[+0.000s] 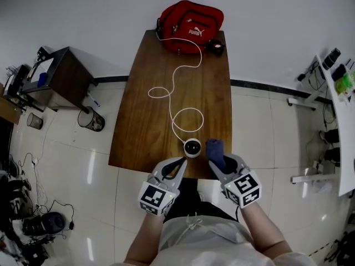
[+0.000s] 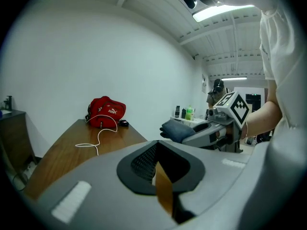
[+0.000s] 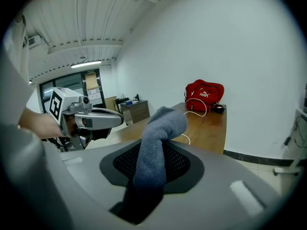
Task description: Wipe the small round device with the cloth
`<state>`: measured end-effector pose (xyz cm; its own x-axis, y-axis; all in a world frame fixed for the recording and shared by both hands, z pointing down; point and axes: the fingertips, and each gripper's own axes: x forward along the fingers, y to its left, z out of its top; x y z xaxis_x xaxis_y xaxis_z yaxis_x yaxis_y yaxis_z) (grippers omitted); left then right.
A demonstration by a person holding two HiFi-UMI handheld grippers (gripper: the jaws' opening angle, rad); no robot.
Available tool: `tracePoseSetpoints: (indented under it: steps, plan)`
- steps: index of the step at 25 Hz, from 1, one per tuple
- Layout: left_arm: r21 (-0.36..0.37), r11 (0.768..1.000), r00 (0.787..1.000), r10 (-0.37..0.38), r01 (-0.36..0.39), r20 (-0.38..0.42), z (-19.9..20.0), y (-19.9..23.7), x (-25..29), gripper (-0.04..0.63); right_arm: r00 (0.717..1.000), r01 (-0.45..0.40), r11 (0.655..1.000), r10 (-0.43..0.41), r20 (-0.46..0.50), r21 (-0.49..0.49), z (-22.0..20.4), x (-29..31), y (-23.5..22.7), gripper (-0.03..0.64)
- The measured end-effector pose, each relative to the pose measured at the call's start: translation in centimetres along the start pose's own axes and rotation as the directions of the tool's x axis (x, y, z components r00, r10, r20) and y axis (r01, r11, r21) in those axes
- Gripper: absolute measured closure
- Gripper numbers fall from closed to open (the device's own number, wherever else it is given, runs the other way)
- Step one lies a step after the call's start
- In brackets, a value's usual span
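The small round device (image 1: pixel 192 147) is located at the near edge of the wooden table (image 1: pixel 138 126), a little right of that edge's middle. A white cable (image 1: pixel 176 87) is run from the device in loops across the table top to the far end, where a red bag (image 1: pixel 190 18) is placed. A small dark object (image 1: pixel 215 47) is seen just right of the bag.

The left gripper (image 1: pixel 182 160) is held at the near edge of the table, pointed toward the far end. The device lies just beyond its tips and slightly to their right; contact between them cannot be told. In the left gripper view the jaws of this gripper (image 2: pixel 160 178) are seen closed together, and nothing is gripped between them.

The right gripper (image 1: pixel 218 160) is held to the right of the left one, the two side by side. Its jaws (image 3: pixel 148 174) are closed on the blue-grey cloth (image 3: pixel 159 138), which is clamped at its lower part while the free end stands up and folds over past the tips. In the head view the cloth (image 1: pixel 215 150) is seen just to the right of the device, near the table edge; whether cloth and device touch cannot be determined. The device is thus found between the two grippers, just beyond their tips
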<state>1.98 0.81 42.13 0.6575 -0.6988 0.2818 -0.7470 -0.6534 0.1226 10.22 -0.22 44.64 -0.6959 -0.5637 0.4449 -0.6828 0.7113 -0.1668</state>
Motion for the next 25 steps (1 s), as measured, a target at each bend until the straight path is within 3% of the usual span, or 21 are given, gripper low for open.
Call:
tracePoseSetpoints:
  steps: [10,15,17,25]
  plan:
    - [-0.044,0.996,0.992,-0.075,0.071,-0.104,-3.5,2.9,6.0,0.590,0.987,-0.072,0.992,0.056,-0.149,-0.100,-1.8,6.1,-0.8,0.489]
    - [-0.099,0.990,0.979,-0.115,0.100,-0.167,-5.6,3.4,7.3,0.589,0.972,-0.070,0.996,0.055,-0.227,-0.058,-4.6,8.1,-1.9,0.489]
    - [-0.138,0.985,0.981,-0.120,0.099,-0.153,-5.8,3.5,7.4,0.589,0.970,-0.067,0.997,0.059,-0.236,-0.027,-5.4,8.4,-2.3,0.489]
    - [-0.153,0.981,0.985,-0.137,0.120,-0.108,-5.6,3.7,7.4,0.589,0.936,-0.041,0.997,0.063,-0.348,0.069,-10.1,9.9,-3.5,0.489]
